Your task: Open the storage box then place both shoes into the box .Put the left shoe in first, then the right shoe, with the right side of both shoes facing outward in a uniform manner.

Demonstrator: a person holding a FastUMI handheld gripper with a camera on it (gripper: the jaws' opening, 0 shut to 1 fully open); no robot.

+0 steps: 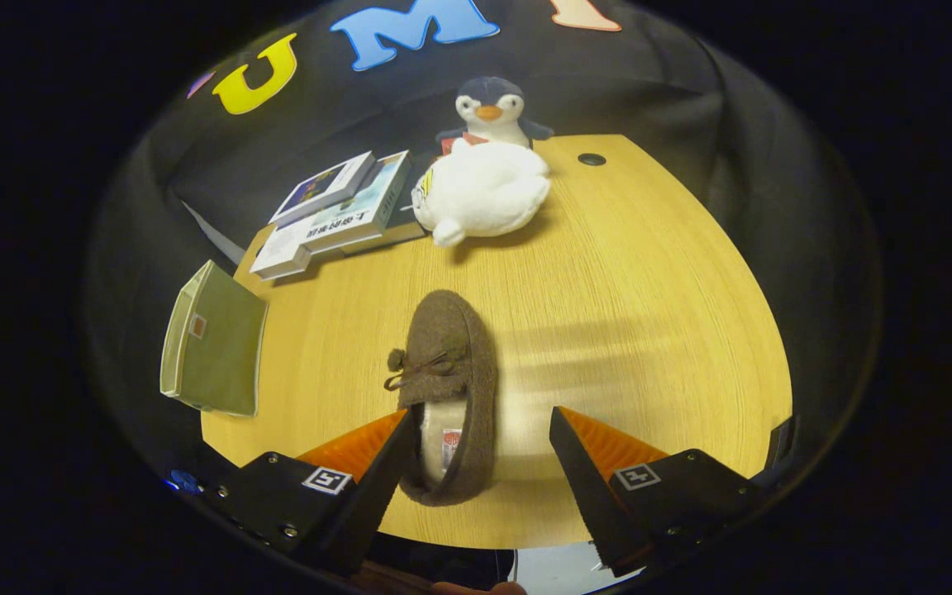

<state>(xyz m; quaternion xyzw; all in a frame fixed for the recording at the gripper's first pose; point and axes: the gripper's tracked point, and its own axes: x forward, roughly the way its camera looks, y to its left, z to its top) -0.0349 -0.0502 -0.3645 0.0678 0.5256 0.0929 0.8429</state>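
Gripper [480,434] fingers spread wide, holding nothing. Brown slipper [448,388] lies on the wooden surface [649,314], heel between the fingers nearer the left one, toe pointing away. Green storage box [216,340] off the surface's left edge. Beyond: stacked books [335,216], white plush [483,195], penguin toy [491,106]

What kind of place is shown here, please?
Probably a staged recording booth, not a real home: a wooden table ringed by black cloth, with a brown slipper between the open gripper fingers, stacked books and a penguin plush beyond.
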